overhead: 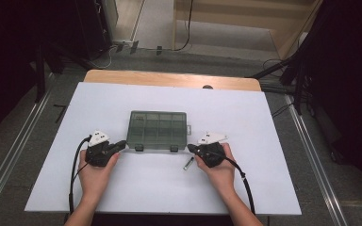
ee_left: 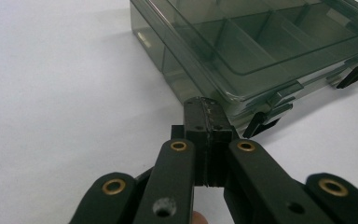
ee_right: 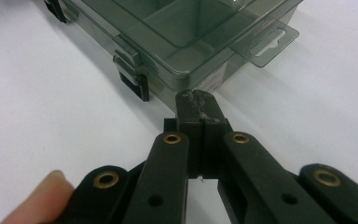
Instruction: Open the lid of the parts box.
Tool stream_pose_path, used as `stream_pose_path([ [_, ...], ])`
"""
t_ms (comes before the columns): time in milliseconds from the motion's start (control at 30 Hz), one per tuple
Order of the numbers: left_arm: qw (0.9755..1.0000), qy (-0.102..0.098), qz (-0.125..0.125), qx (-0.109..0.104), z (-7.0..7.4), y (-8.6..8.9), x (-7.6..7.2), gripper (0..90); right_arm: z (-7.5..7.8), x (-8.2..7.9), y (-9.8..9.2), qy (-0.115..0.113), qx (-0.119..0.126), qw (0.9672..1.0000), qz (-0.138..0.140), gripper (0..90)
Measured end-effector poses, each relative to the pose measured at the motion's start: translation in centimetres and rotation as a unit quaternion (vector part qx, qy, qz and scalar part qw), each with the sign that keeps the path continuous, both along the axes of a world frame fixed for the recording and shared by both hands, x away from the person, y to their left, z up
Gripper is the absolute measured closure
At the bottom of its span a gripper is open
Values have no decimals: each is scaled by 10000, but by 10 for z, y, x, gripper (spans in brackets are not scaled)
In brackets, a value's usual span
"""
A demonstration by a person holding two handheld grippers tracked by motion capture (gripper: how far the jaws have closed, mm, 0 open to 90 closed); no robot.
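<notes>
1. In the left gripper view the compartment box (ee_left: 261,42) runs off the top and right edges, so its far side is cut off.
2. There the left tool (ee_left: 208,109) covers part of the box's near corner, and its own body is cut by the bottom edge.
3. In the right gripper view the box runs off the top edge; a blurred fingertip (ee_right: 37,196) is cut by the lower left edge.
4. In the high view a small dark thing (overhead: 187,164) beside the right tool (overhead: 192,149) is too small to identify.
5. Whether the box's compartments hold anything cannot be told through the tinted lid.
6. The forearms are cut off at the bottom of the high view.
</notes>
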State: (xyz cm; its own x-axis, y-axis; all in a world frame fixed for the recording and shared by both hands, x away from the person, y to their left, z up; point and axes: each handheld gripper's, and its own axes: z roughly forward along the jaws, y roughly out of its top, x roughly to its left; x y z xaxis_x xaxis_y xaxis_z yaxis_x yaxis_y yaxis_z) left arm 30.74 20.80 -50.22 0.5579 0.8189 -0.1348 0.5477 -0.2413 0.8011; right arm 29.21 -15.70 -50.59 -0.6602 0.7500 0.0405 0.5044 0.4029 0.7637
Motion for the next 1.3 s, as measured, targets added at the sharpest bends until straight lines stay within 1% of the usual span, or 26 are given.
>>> stream_pose_path([
  [567,10000,-12,-5,19,0,0,0,900,-2,1,1,-32,-37,10000,-8,900],
  [1167,10000,-10,-5,-7,0,0,0,900,-1,1,1,-51,3,10000,-5,900],
  [1233,10000,-1,-15,-23,0,0,0,900,-1,1,1,-50,7,10000,-7,900],
  [1300,10000,8,6,-84,-1,1,0,900,-1,1,1,-57,6,10000,-10,900],
])
